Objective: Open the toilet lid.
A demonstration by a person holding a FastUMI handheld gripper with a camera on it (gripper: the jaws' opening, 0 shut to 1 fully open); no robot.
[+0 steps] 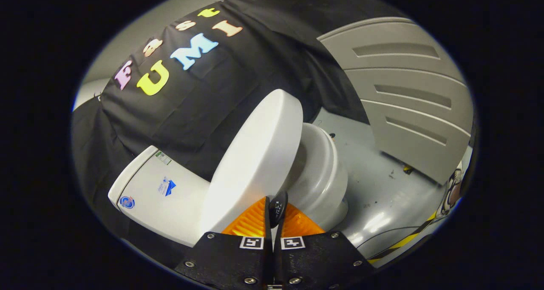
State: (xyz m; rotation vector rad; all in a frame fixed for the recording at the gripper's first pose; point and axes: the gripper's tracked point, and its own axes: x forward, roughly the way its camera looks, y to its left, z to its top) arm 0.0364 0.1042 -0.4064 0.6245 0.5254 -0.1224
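Observation:
A white toilet stands just ahead of my fingers, and the view is tilted. Its lid (pixel 255 154) is raised off the seat and bowl (pixel 325 175), with a wide wedge of gap between them. The lid leans toward the white tank (pixel 157 192), apart from it. A small black tab (pixel 278 203) sticks out at the lid's near edge. My gripper (pixel 274 211) is shut on that tab, the two fingers pressed close together around it.
A grey floor (pixel 382 196) spreads beyond the bowl, with yellow-and-black tape (pixel 403 241) along its near side. A grey ribbed panel (pixel 408 98) stands past the floor. Black cloth (pixel 204 103) hangs behind the tank and lid.

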